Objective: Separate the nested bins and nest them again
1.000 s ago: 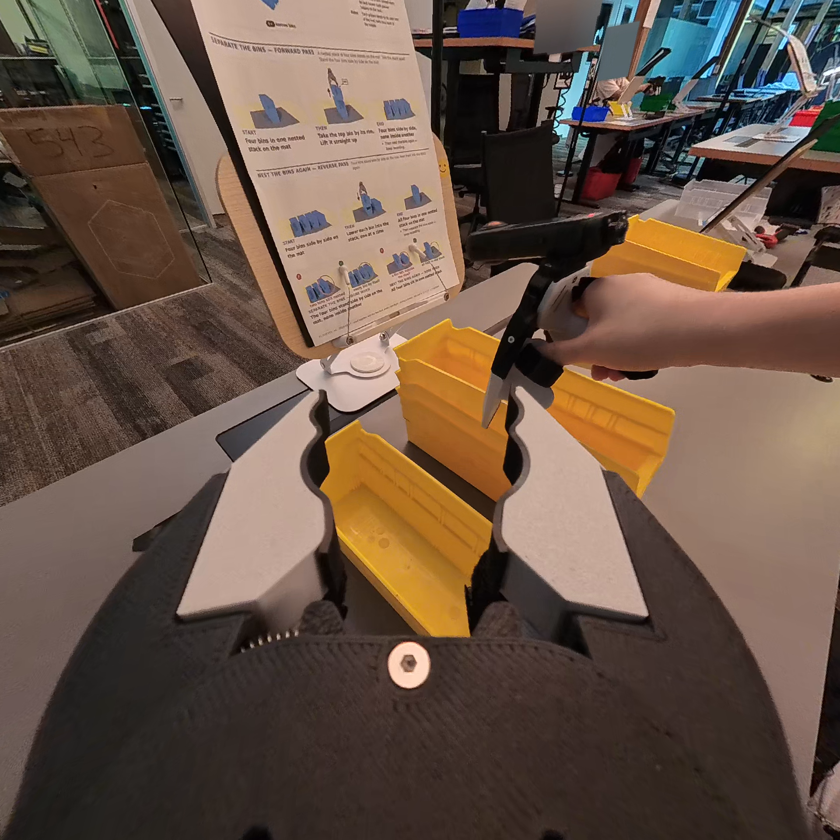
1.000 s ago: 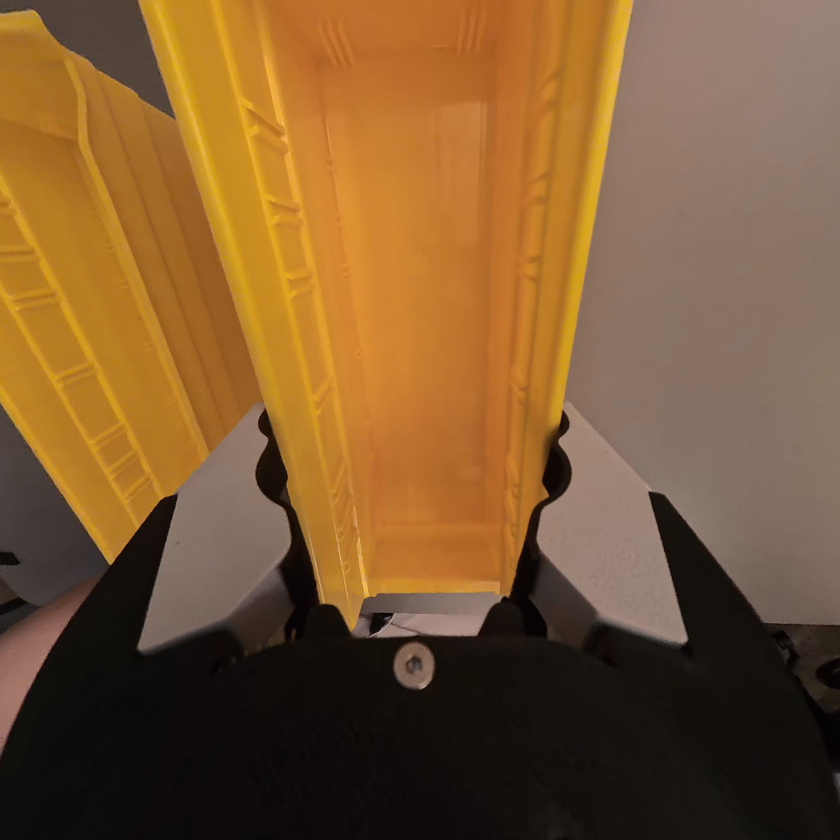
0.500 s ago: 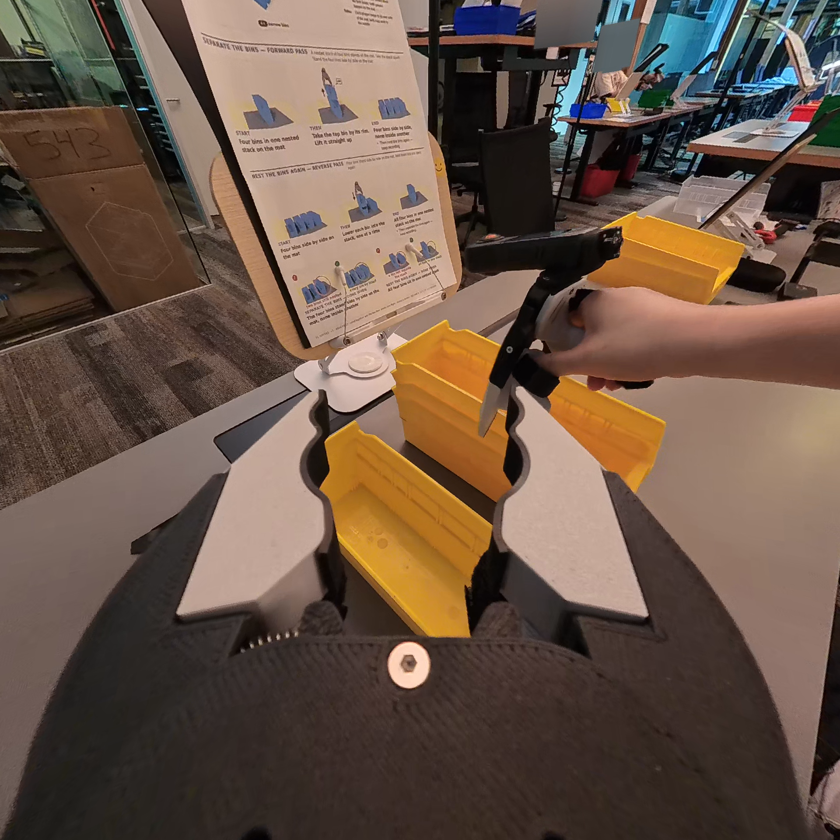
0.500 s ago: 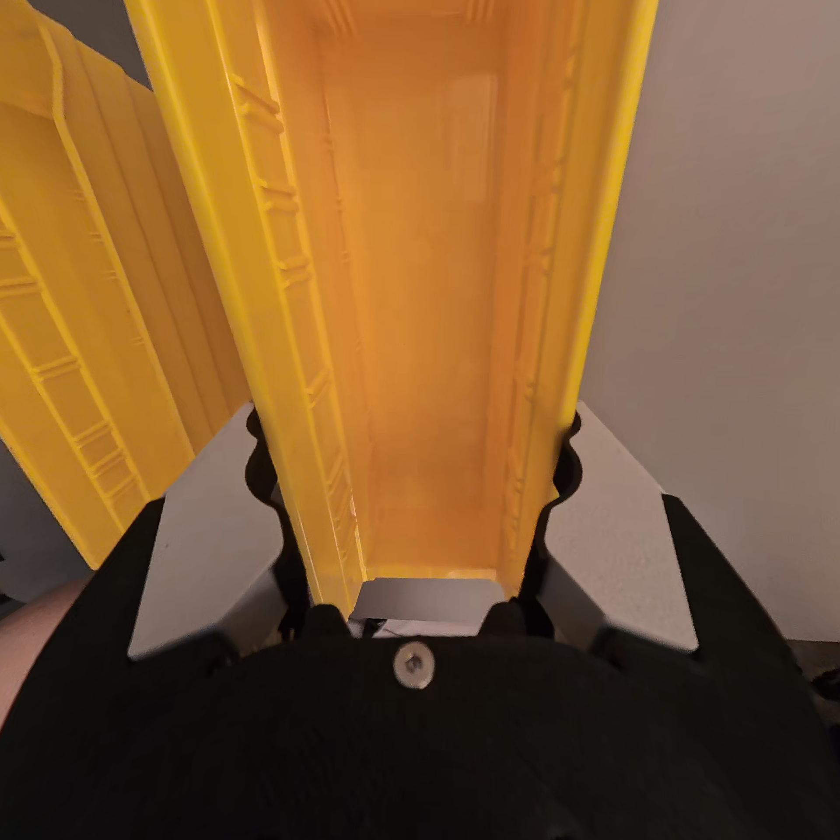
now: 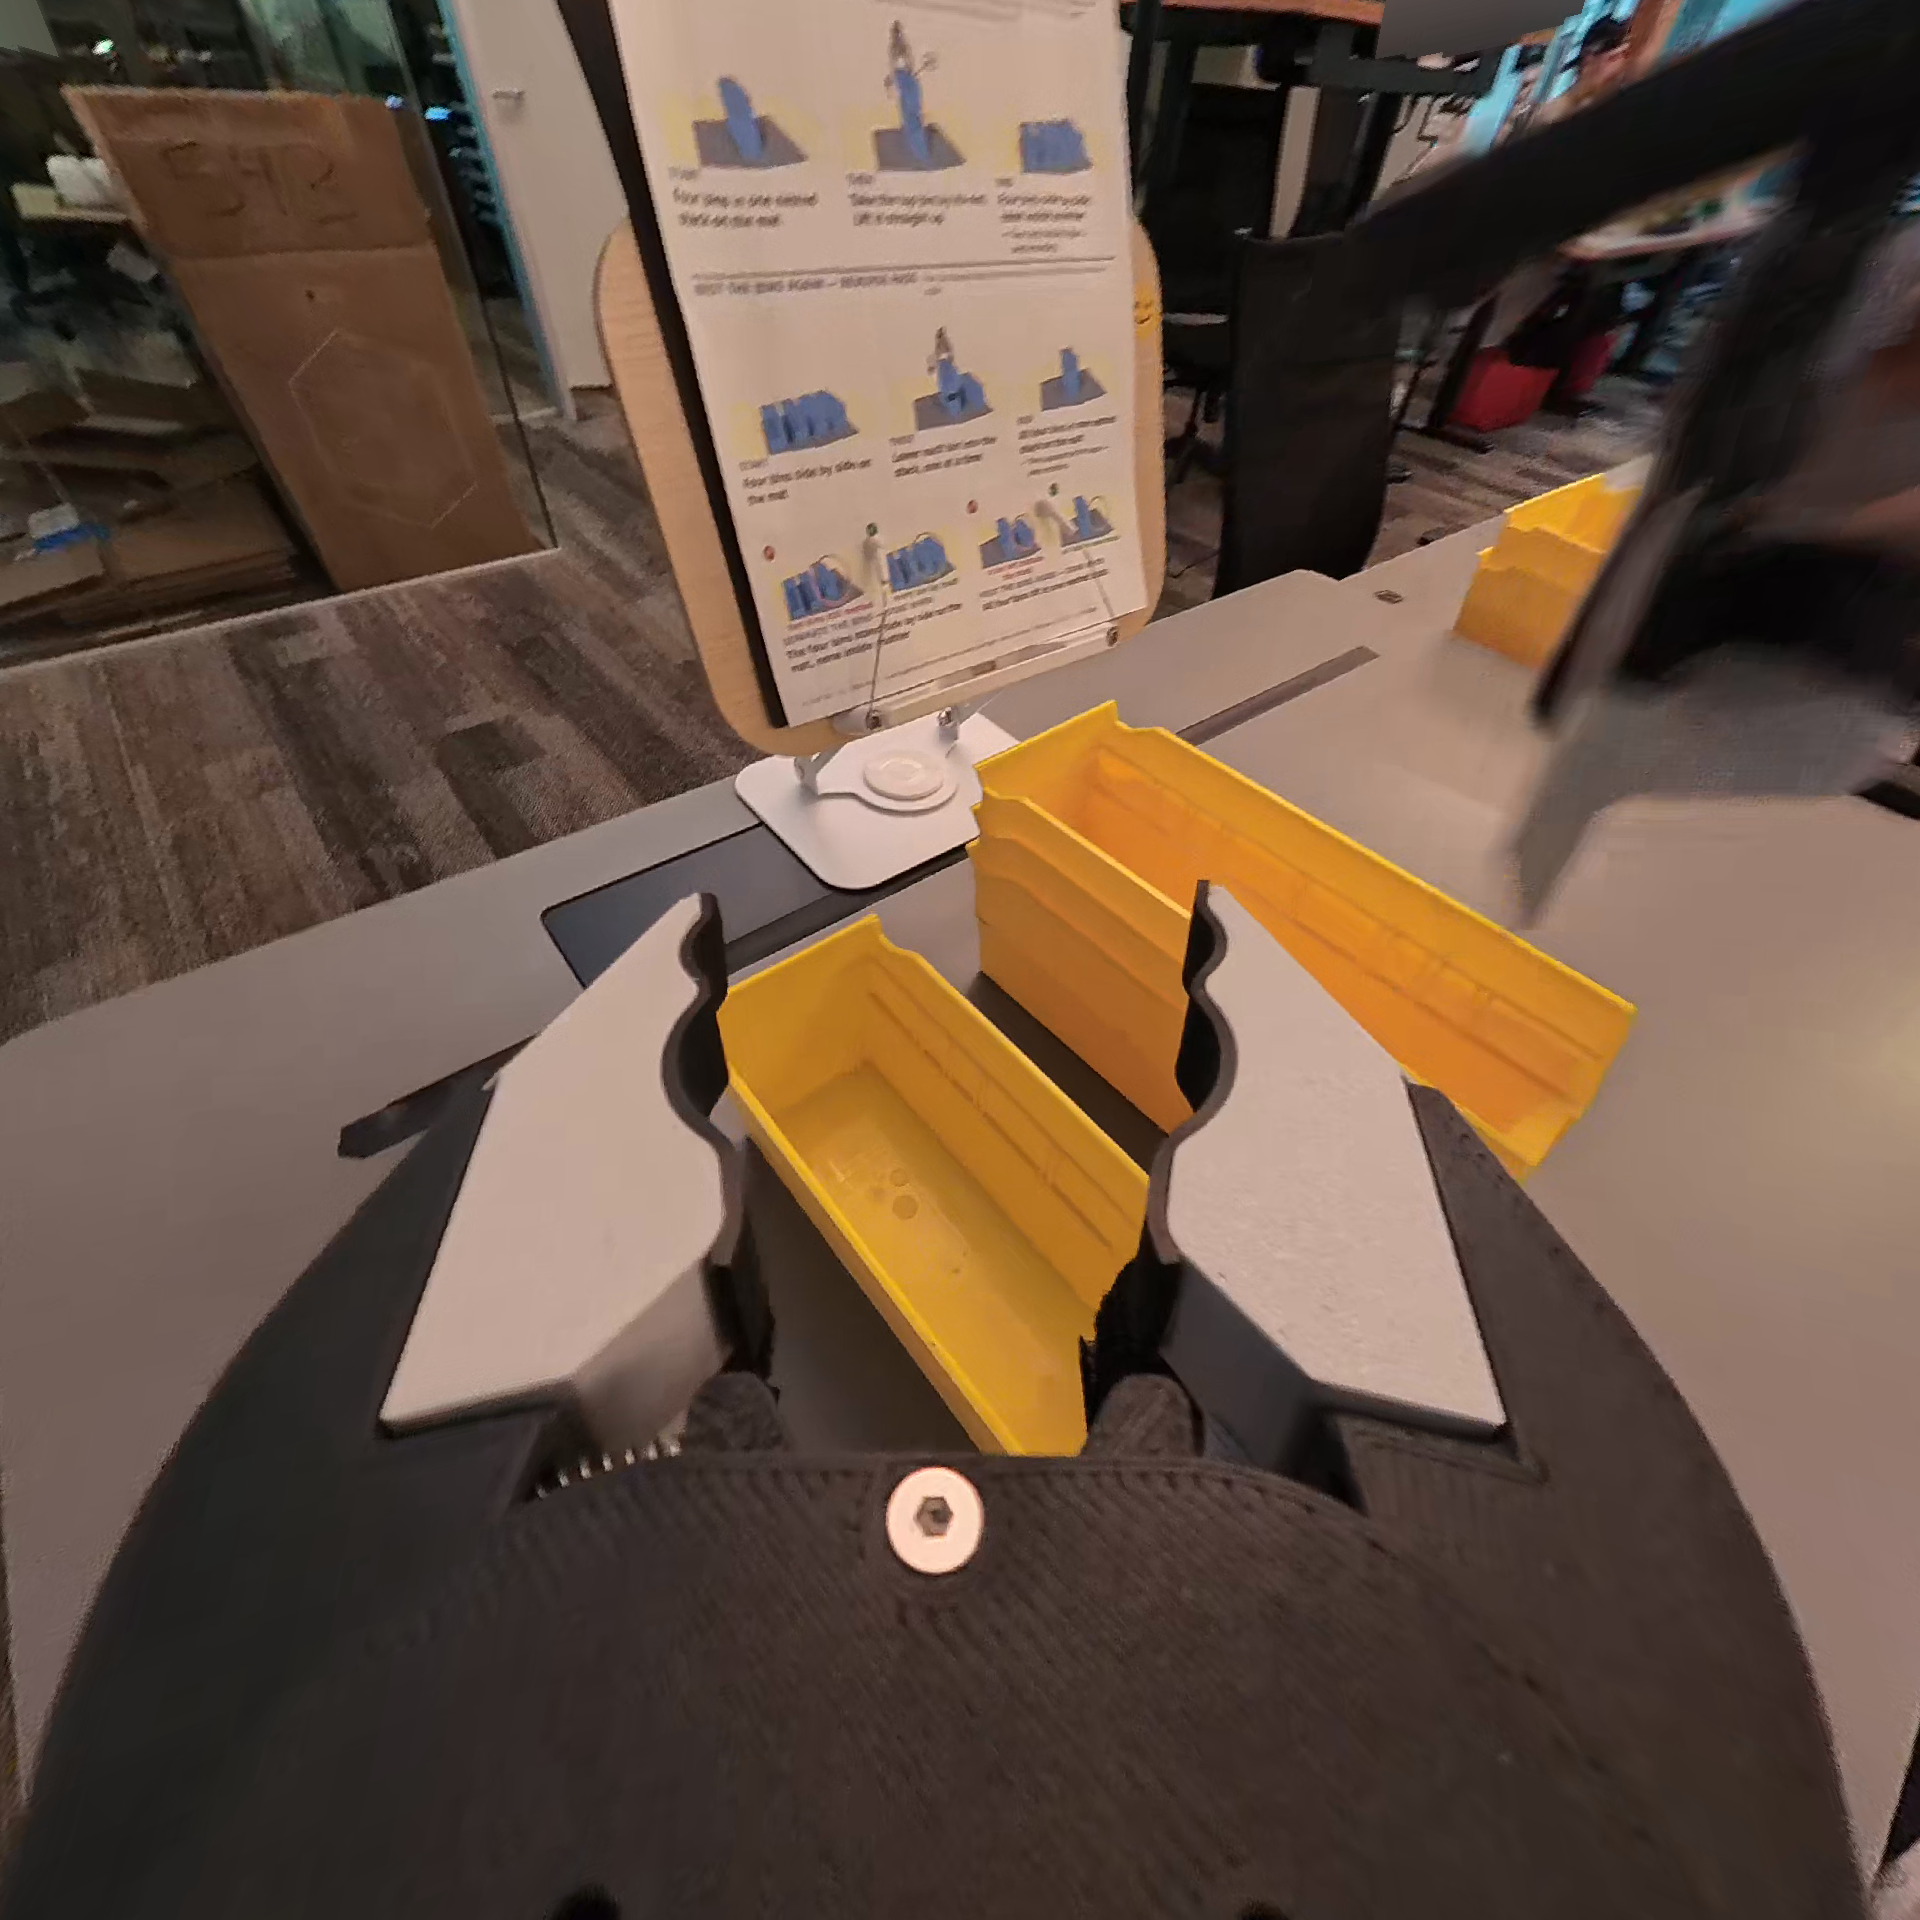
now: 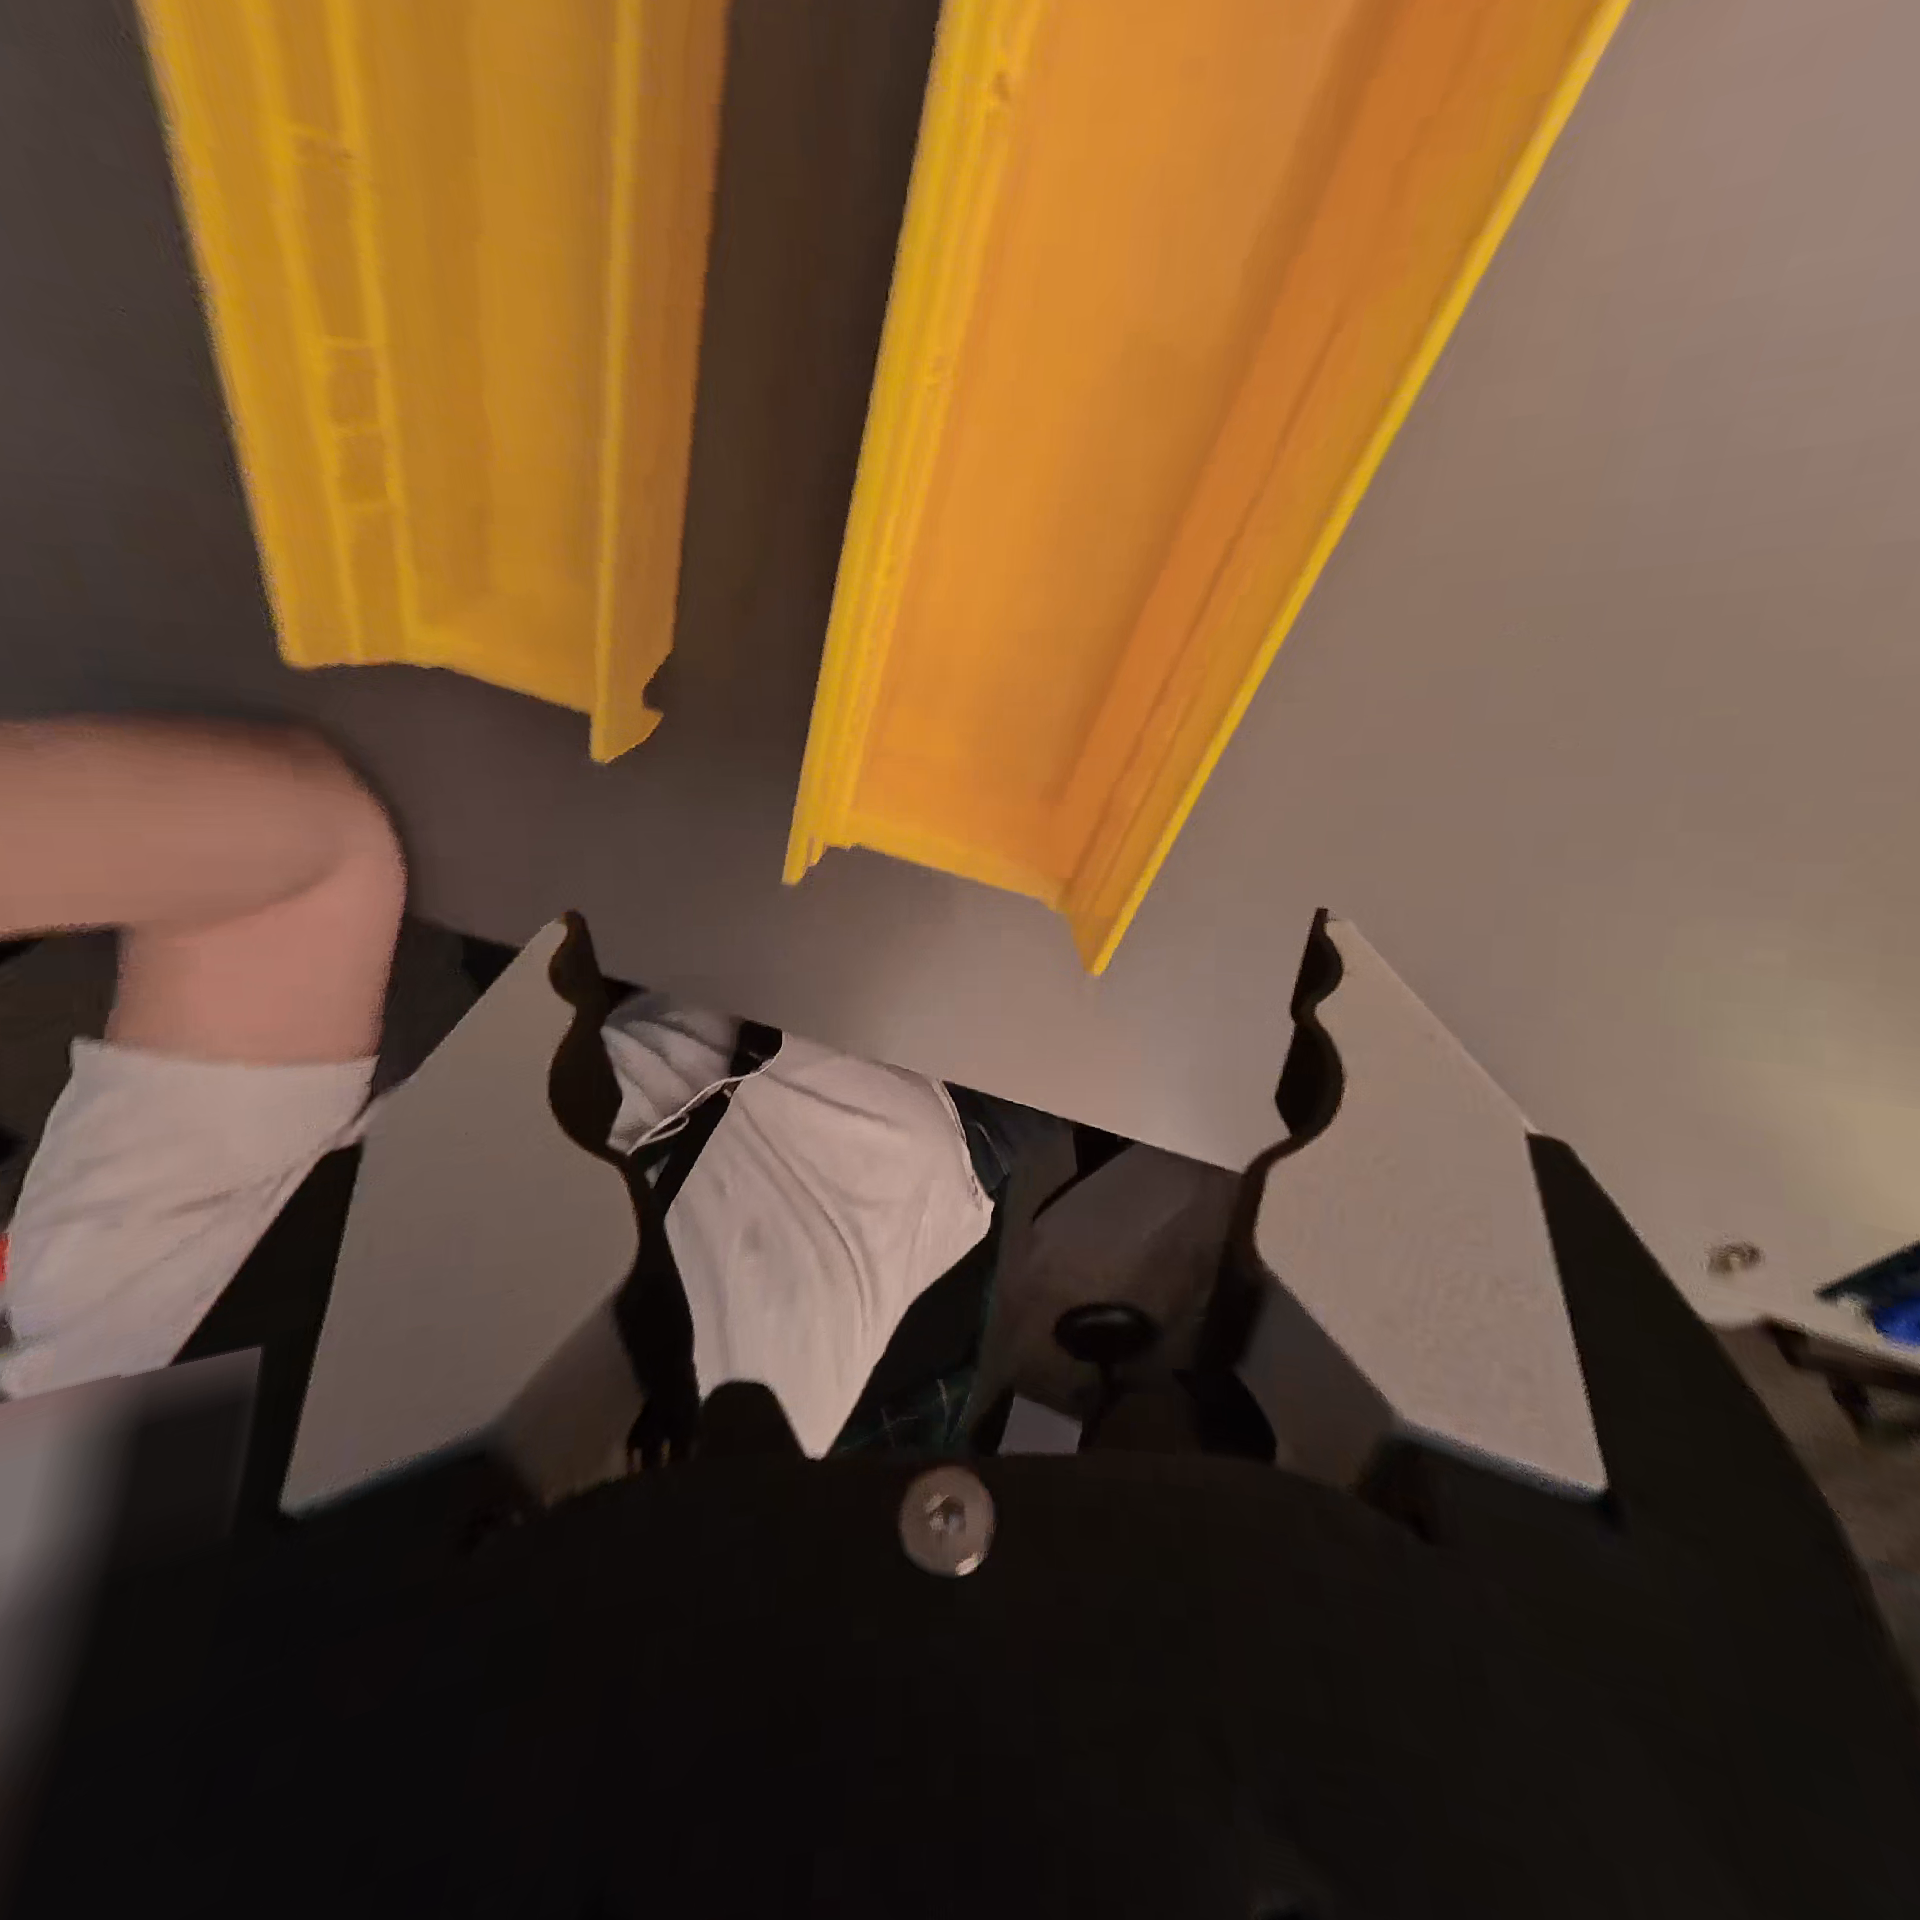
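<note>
- Left claw (image 5: 951, 997) spread wide around the near end of a single yellow bin (image 5: 925, 1174), pads off its walls.
- Nested yellow stack (image 5: 1278, 966) just right, on the table (image 5: 208, 1122).
- Right claw (image 6: 940, 987) wide, bare, short of the stack.

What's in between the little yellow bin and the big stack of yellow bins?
Only a bare strip of dark mat separates the single yellow bin from the nested stack; they don't touch. The left wrist view shows it.
</note>
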